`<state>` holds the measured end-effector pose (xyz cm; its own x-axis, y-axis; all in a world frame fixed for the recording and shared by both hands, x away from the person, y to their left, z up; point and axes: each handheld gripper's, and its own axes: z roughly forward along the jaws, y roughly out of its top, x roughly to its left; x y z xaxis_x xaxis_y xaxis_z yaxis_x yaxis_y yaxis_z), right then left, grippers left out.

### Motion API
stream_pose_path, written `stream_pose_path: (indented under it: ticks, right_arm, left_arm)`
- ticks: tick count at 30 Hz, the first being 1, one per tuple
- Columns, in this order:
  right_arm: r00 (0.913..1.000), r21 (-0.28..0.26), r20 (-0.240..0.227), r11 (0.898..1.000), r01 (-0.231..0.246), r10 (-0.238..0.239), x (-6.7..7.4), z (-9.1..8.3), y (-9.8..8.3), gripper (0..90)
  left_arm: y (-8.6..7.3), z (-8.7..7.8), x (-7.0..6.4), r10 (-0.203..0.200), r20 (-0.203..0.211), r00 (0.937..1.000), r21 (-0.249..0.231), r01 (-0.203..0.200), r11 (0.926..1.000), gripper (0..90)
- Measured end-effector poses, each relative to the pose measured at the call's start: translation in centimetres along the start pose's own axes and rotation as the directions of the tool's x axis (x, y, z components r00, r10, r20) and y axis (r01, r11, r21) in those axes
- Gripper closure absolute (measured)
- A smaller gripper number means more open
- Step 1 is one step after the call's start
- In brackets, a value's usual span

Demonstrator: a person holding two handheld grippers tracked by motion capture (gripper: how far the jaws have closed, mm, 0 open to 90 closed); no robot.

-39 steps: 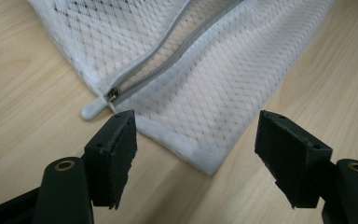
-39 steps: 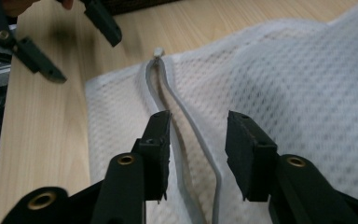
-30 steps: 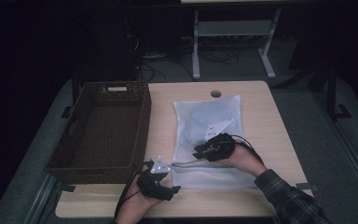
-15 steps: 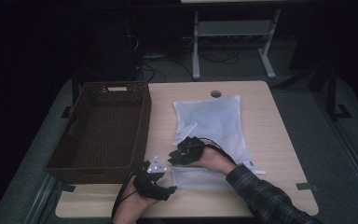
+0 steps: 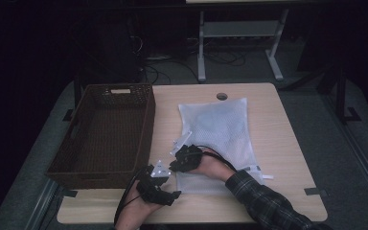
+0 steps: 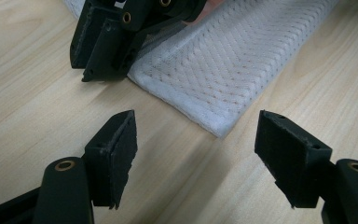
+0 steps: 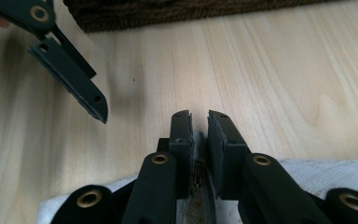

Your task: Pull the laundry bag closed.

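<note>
Right hand-held gripper (image 7: 199, 122) hides mesh bag's (image 5: 220, 124) zipper.

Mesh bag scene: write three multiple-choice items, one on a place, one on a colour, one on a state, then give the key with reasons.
1. Where does the wicker basket stand relative to the mesh bag?
A. To its left on the table
B. On top of it
C. To its right on the table

2. What colour is the mesh bag?
A. Red
B. White
C. Black

3. How do the jaws of the left gripper stand?
A. Clamped on the basket rim
B. Clamped on the bag
C. Apart, with nothing between them

Key: 1 A, the high view shows the basket left of the bag. 2 B, its mesh is white. 3 C, the left gripper view shows bare table between the pads.
</note>
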<state>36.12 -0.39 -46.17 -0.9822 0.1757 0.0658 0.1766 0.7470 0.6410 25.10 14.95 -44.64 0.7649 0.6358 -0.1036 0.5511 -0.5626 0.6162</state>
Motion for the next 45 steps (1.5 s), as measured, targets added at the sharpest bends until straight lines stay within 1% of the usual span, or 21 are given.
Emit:
stream_pose_path:
  ticks: [2,5,8,10,12,15,17,20,22,23,24,27,29,34,38,40,42,45]
  right_arm:
    - [1.0000,-0.018,0.003,1.000,0.001,-0.001,0.1,-0.5,0.1,79.4]
    - [0.9999,-0.053,0.011,0.999,0.004,-0.003,0.2,-2.0,0.2,81.3]
    - [0.9998,-0.057,0.022,0.998,0.003,-0.002,0.3,-3.2,-0.3,82.6]
    - [0.9996,-0.049,0.027,0.999,-0.001,0.002,0.2,-3.6,-0.8,82.8]
    - [0.9996,-0.045,0.026,0.999,-0.011,0.012,0.0,-3.6,-1.2,80.5]
    - [0.9996,-0.059,0.009,0.998,-0.026,0.027,-0.2,-2.9,-0.9,77.6]
    - [0.9998,-0.048,0.001,0.999,-0.021,0.021,-0.1,-2.1,-0.4,77.2]
    - [1.0000,-0.017,-0.005,1.000,-0.009,0.009,0.1,-0.9,0.1,76.3]
    - [1.0000,0.010,0.001,1.000,0.000,0.000,0.2,-0.2,0.2,76.1]
    - [1.0000,0.019,-0.002,1.000,0.004,-0.004,0.2,0.1,0.1,77.4]
    - [1.0000,0.017,0.001,1.000,0.007,-0.007,0.2,0.1,0.1,79.1]
    - [0.9998,0.019,0.008,1.000,0.020,-0.020,0.3,0.1,0.2,79.9]
    - [0.9998,0.006,0.008,1.000,0.019,-0.019,0.4,-0.3,0.2,79.8]
    - [0.9999,-0.045,0.013,0.999,0.011,-0.011,0.3,-2.0,0.0,79.8]
    - [0.9999,-0.055,0.015,0.998,0.008,-0.007,0.4,-3.1,-0.7,79.8]
    - [0.9999,-0.057,0.013,0.998,0.001,0.000,0.5,-3.5,-1.3,79.7]
    - [0.9999,-0.046,0.013,0.999,-0.002,0.002,0.4,-3.8,-1.9,79.6]
    - [0.9998,-0.014,0.021,1.000,-0.002,0.002,0.3,-3.8,-2.8,81.1]
  left_arm:
    - [0.0,0.0,0.0,-0.002,-0.001,1.0000,-0.001,0.002,1.0000,29.2]
    - [0.0,0.0,0.0,0.002,-0.002,1.0000,0.001,-0.002,1.0000,29.2]
    - [0.0,0.0,0.0,0.001,-0.003,1.0000,0.001,-0.001,1.0000,29.2]
    - [0.0,0.0,0.0,0.000,-0.006,1.0000,0.000,0.000,1.0000,29.2]
    - [0.1,0.0,0.0,-0.002,-0.005,1.0000,0.000,0.002,1.0000,29.2]
    - [0.1,0.0,0.0,-0.002,-0.004,1.0000,-0.003,0.002,1.0000,29.2]
    - [0.0,0.0,0.0,-0.002,-0.004,1.0000,-0.002,0.002,1.0000,29.2]
    - [0.0,-0.1,0.1,-0.002,-0.005,1.0000,-0.004,0.002,1.0000,29.2]
    - [0.0,-0.1,0.1,-0.004,-0.005,1.0000,-0.005,0.004,1.0000,29.2]
    - [0.0,-0.1,0.1,-0.003,-0.005,1.0000,-0.004,0.003,1.0000,29.2]
    - [0.0,-0.1,0.1,-0.002,-0.005,1.0000,-0.005,0.002,1.0000,29.2]
    - [0.0,-0.1,0.1,-0.002,-0.005,1.0000,-0.002,0.002,1.0000,29.2]
    - [0.0,0.0,0.1,-0.005,-0.006,1.0000,-0.002,0.005,1.0000,29.2]
    - [0.0,0.0,0.1,-0.001,-0.009,1.0000,0.002,0.001,1.0000,29.2]
    - [0.1,0.0,0.1,-0.003,-0.008,1.0000,0.001,0.003,1.0000,29.2]
    - [0.1,0.0,0.1,-0.004,-0.008,1.0000,0.003,0.004,1.0000,29.2]
    - [0.1,0.0,0.1,-0.005,-0.007,1.0000,0.004,0.005,1.0000,29.2]
    - [0.1,0.0,0.1,-0.003,-0.008,1.0000,0.004,0.003,1.0000,29.2]
